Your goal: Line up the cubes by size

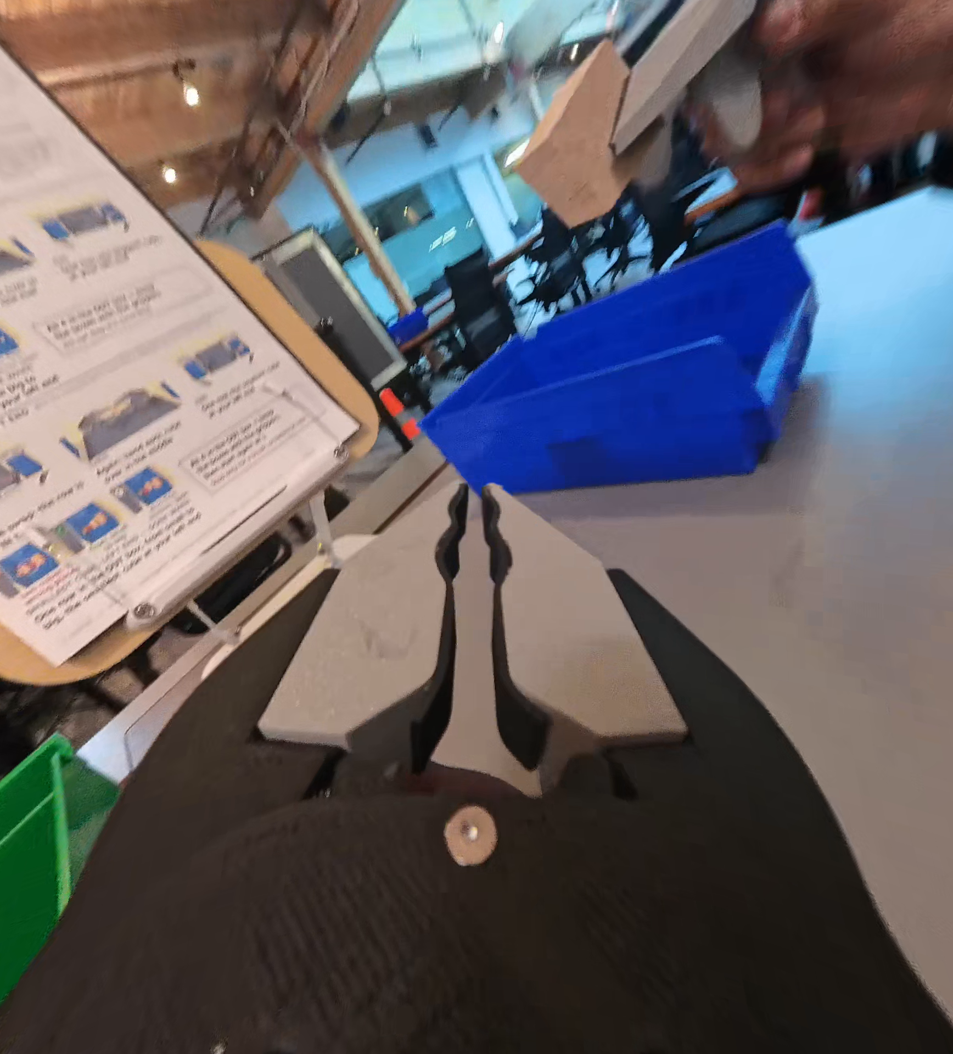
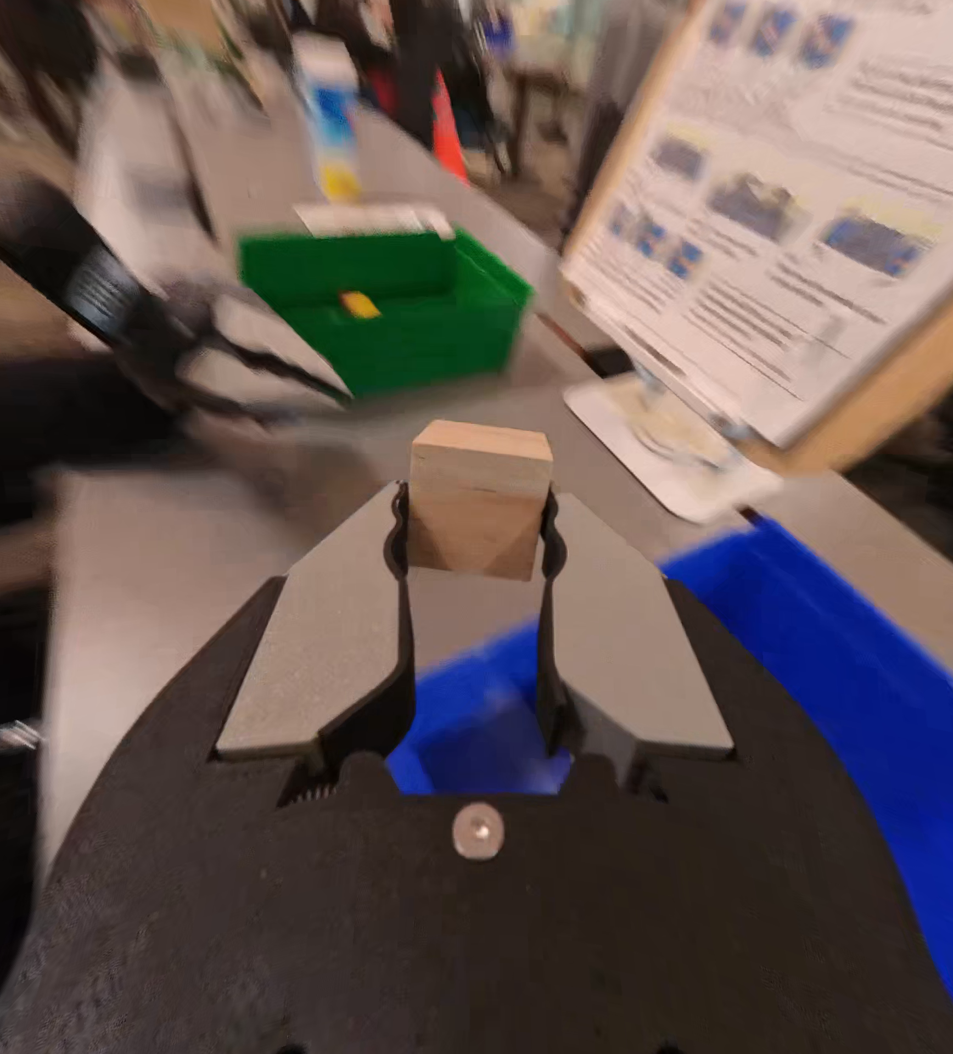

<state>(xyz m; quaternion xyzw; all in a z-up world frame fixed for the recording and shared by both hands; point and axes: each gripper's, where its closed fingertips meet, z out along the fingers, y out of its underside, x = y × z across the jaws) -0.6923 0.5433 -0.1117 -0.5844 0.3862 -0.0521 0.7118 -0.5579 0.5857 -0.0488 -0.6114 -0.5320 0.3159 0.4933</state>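
My right gripper (image 2: 475,513) is shut on a plain wooden cube (image 2: 480,502) and holds it in the air above the blue bin (image 2: 839,656). The same cube (image 1: 574,137) shows at the top of the left wrist view, held high by the right gripper with a hand (image 1: 862,74) behind it. My left gripper (image 1: 475,491) is shut and empty, low over the grey table (image 1: 805,570). It also shows blurred at the left of the right wrist view (image 2: 343,393). No other cube is visible.
A blue bin (image 1: 634,399) stands on the table ahead of the left gripper. A green bin (image 2: 394,308) holding a small yellow item (image 2: 359,304) stands farther along; its corner shows at lower left (image 1: 6,855). An instruction board (image 1: 92,371) on a stand (image 2: 662,450) leans at the table edge.
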